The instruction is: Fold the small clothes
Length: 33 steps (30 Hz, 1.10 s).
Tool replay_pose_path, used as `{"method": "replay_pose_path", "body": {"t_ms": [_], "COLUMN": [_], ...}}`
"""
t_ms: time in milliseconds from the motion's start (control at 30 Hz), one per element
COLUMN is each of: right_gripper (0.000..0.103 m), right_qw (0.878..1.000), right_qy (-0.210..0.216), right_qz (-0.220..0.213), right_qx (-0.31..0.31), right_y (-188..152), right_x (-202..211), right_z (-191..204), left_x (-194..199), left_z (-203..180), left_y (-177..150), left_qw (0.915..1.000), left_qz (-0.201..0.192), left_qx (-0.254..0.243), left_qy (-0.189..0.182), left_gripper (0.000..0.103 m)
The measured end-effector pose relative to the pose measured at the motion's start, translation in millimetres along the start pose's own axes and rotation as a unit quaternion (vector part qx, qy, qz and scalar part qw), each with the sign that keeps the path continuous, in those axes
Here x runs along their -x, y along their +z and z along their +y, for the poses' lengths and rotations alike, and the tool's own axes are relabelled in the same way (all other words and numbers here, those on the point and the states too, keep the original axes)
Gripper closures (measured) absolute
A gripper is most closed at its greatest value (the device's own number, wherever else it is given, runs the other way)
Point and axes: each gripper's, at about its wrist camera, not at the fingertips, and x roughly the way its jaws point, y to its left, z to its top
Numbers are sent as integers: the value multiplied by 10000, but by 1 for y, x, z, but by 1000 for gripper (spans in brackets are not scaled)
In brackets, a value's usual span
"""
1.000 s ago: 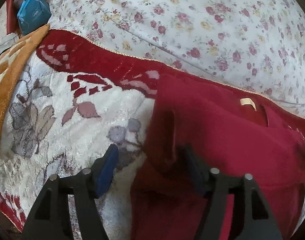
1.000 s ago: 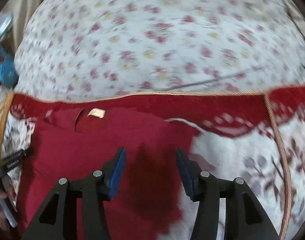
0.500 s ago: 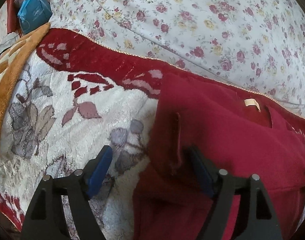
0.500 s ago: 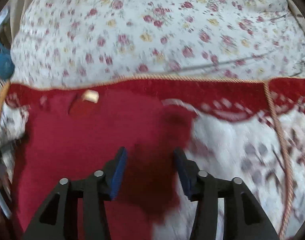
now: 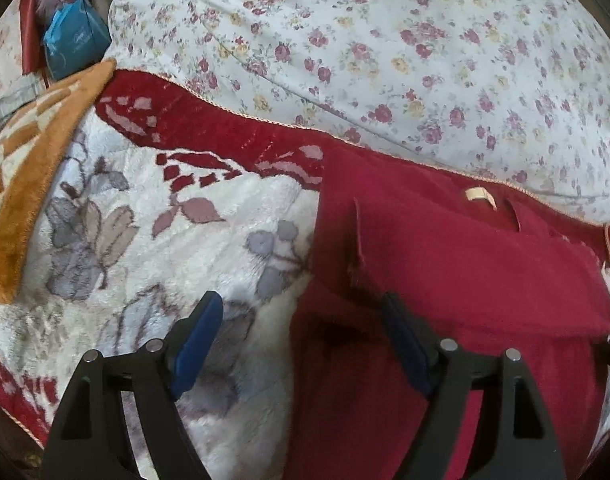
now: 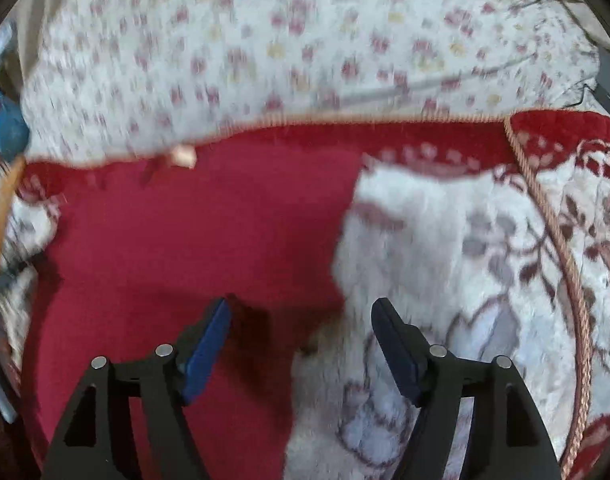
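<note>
Red garment (image 5: 445,264) flat on blanket (image 5: 145,240)

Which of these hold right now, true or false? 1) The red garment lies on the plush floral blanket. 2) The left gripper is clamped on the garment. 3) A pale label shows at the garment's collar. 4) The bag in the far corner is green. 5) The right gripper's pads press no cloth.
1) True: the red garment lies on the plush floral blanket.
2) False: the left gripper is open, straddling the garment's edge.
3) True: the pale label sits by the neckline.
4) False: the bag is blue.
5) True: the right gripper has its jaws opening, pads clear of the garment's edge below.
</note>
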Motion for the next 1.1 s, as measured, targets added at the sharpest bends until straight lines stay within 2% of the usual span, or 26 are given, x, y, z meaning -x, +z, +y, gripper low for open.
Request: {"method": "replay_pose_path", "body": {"t_ms": [167, 233, 367, 400, 467, 533, 633, 667, 733, 933, 1033, 1100], "right_gripper": [25, 20, 20, 21, 33, 43, 42, 39, 24, 23, 23, 23], "right_qw": [9983, 9978, 9967, 9966, 9967, 9964, 9955, 9931, 9897, 9735, 9652, 9610], "right_qy": [576, 641, 707, 659, 351, 267, 711, 1003, 1222, 1680, 1880, 1906], "right_qz": [-30, -16, 143, 183, 93, 90, 163, 267, 481, 1227, 1533, 1750], "right_qx": [83, 192, 359, 451, 720, 795, 606, 544, 572, 945, 976, 974], "right_y": [-20, -32, -57, -63, -72, -74, -77, -81, -87, -129, -156, -176], "right_x": [22, 29, 27, 26, 27, 32, 44, 49, 53, 59, 57, 51], "right_z": [4, 6, 14, 18, 24, 24, 14, 11, 8, 6, 5, 6], "left_x": [15, 22, 42, 47, 58, 63, 62, 61, 70, 85, 90, 91], "left_z": [4, 6, 9, 10, 14, 20, 28, 30, 31, 42, 47, 43], "left_y": [-14, -20, -37, -42, -58, -78, -110, -121, -139, -168, -174, -178], "left_qw": [9998, 9997, 9993, 9992, 9989, 9983, 9963, 9956, 9957, 9955, 9947, 9929], "left_qz": [-33, -37, -30, -26, 30, 193, 602, 711, 679, 774, 870, 948], "left_qx": [-173, -229, -294, -304, -286, -193, -140, -178, -376, -421, -300, -388], "left_qy": [-88, -117, -216, -249, -365, -507, -594, -588, -501, -337, -464, -609], "left_gripper": [23, 23, 23, 23, 19, 17, 17, 17, 17, 17, 17, 17]}}
